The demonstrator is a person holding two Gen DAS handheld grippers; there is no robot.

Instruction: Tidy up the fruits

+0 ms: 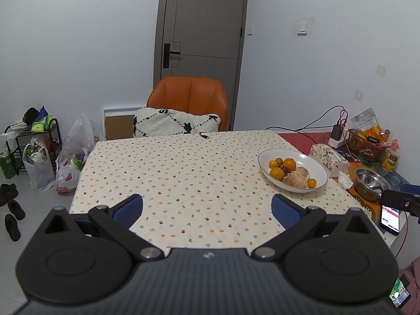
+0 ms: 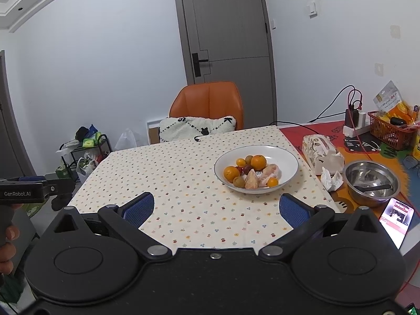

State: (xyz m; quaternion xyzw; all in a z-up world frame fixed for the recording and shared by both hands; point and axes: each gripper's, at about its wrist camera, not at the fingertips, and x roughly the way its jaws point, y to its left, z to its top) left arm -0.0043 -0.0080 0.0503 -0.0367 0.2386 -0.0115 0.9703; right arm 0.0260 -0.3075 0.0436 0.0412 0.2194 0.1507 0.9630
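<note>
A white bowl (image 1: 313, 161) (image 2: 286, 157) sits on the dotted tablecloth (image 1: 170, 173) (image 2: 183, 183), right of centre. It holds oranges (image 1: 289, 163) (image 2: 258, 162), small kumquats, peeled citrus pieces (image 1: 300, 177) (image 2: 270, 173), a greenish fruit and small dark red fruits. My left gripper (image 1: 207, 208) hovers open over the near cloth, left of the bowl and apart from it, nothing between its blue pads. My right gripper (image 2: 216, 206) is also open and bare, just short of the bowl's near rim. The left gripper's body shows at the left edge of the right wrist view.
A steel bowl (image 2: 371, 182) with a spoon, crumpled tissue (image 2: 331, 179), a tissue box (image 2: 321, 152), a phone (image 2: 396, 219), a red basket (image 2: 391, 130) and chargers crowd the right side. An orange chair (image 2: 207, 105) with a cushion stands behind the table. Bags and a rack (image 1: 34, 141) sit on the floor at the left.
</note>
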